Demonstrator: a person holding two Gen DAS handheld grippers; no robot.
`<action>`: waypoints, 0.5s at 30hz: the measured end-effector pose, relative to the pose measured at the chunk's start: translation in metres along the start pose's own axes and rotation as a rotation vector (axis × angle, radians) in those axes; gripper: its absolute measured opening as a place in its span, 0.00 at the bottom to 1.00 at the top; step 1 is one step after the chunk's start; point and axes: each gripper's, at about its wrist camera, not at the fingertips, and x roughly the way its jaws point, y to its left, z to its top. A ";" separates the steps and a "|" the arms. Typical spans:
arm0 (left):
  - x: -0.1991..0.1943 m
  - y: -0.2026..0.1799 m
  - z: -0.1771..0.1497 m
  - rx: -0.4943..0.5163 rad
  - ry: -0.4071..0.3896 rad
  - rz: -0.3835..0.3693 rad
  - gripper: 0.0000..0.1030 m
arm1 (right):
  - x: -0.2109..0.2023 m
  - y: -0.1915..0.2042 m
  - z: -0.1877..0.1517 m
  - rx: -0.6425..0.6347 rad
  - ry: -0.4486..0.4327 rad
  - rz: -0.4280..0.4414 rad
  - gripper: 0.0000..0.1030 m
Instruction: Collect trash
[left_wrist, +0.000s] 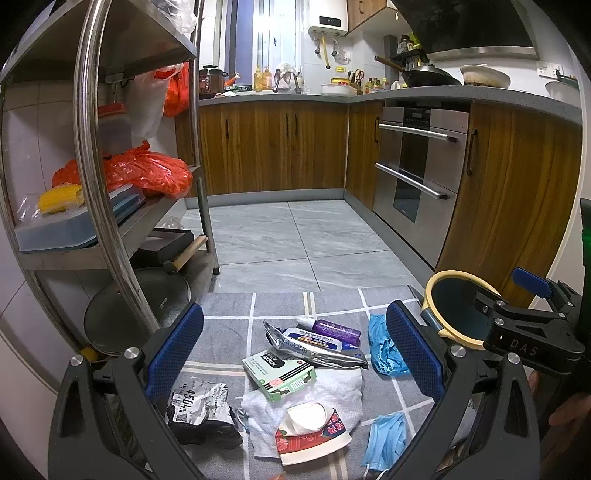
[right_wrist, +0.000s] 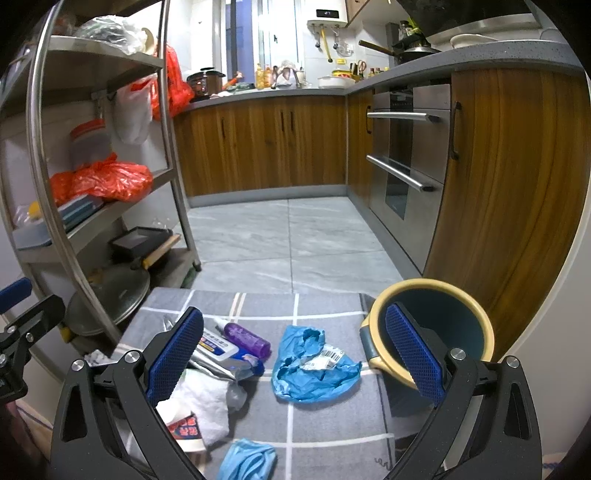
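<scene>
Left wrist view: left claw (left_wrist: 294, 354) spread wide, empty, above the trash pile; red tissue pack (left_wrist: 314, 435) at 6 o'clock, green box (left_wrist: 279, 373) centre, bin (left_wrist: 458, 310) at 3 o'clock.

Right wrist view: right claw (right_wrist: 294, 354) agape, empty; blue glove (right_wrist: 314, 365) centre, bin (right_wrist: 432, 325) at 3 o'clock. Risk: overlapping litter may drag neighbours along.

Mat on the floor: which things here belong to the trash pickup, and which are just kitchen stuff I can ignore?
For the job:
- blue glove
- face mask
- purple bottle
- green box
- foil packet
- white tissue
- crumpled bag
- bin

Lying about:
- metal rack
- orange bags
- corn
- oven
- wok
</scene>
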 end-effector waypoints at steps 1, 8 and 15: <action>0.000 0.000 0.000 0.000 -0.001 0.001 0.95 | 0.000 0.000 0.000 -0.001 0.000 0.000 0.95; 0.000 0.000 0.000 -0.001 0.000 0.004 0.95 | 0.000 0.000 0.000 0.000 0.001 0.000 0.95; 0.000 -0.001 -0.001 0.001 0.001 0.001 0.95 | 0.001 -0.002 0.000 0.001 0.003 -0.002 0.95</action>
